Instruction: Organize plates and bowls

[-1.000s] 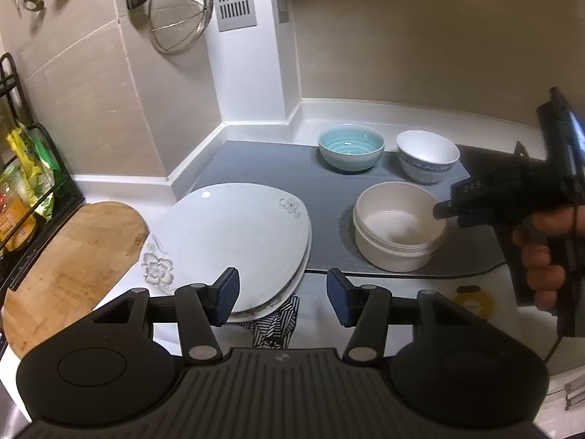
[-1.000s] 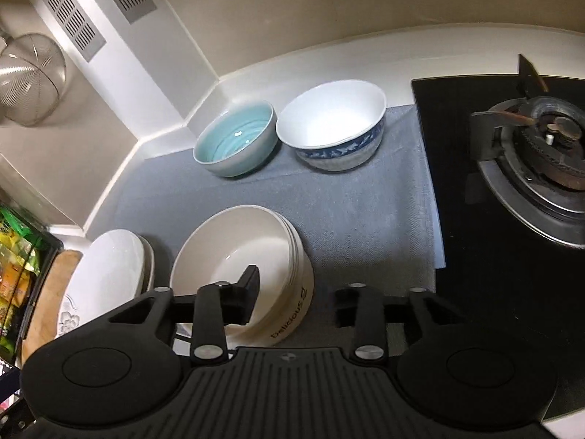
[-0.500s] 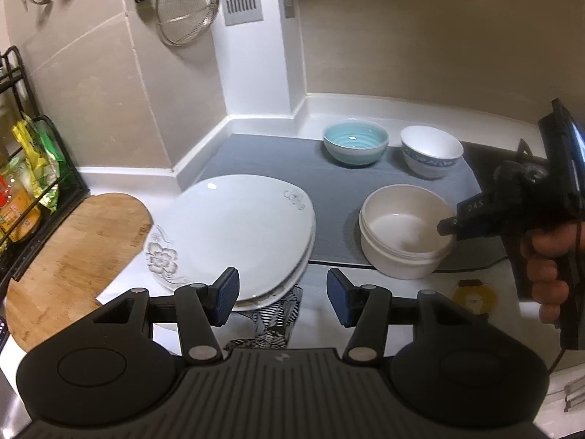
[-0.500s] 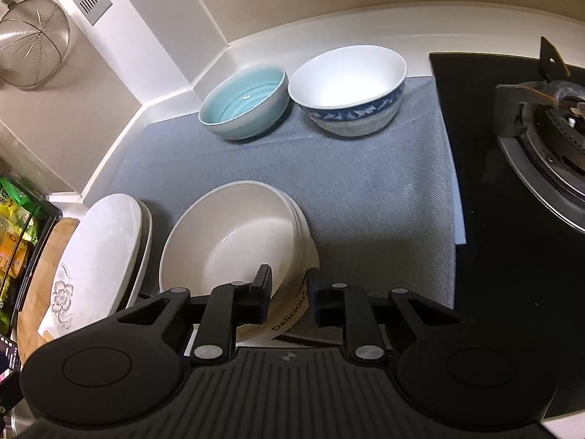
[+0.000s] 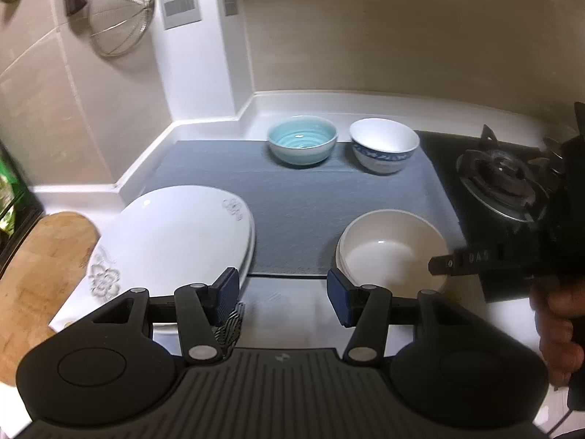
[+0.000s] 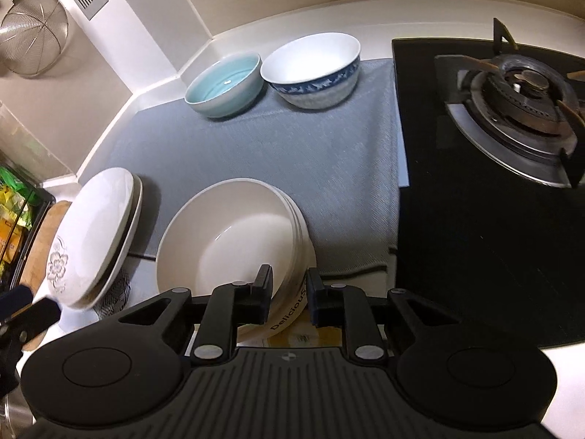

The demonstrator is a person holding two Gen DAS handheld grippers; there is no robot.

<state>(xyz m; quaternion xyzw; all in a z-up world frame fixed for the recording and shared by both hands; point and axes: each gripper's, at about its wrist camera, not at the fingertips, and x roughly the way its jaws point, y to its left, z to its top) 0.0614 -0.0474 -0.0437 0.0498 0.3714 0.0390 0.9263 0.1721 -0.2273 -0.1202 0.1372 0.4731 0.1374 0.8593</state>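
A woven grey mat (image 6: 256,153) covers the white bench (image 5: 292,307). 2 glossy oval plates (image 5: 172,241) with grey flowers overhang its left edge. Near the front edge sits a stack of cream bowls (image 6: 234,241), the top 1 empty. At the back stand a ribbed aqua bowl (image 5: 302,144) and a blue-banded bowl (image 5: 384,150), both empty. The right gripper (image 6: 289,296), apart a second ago, now clamps the cream stack's rim. The left gripper (image 5: 282,294) hangs apart, holding nothing.

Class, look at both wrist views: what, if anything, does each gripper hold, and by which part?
The right gripper is shut on the stack of cream bowls, pinching its near rim. The left gripper holds nothing; its jaws stand open beside the white plates.
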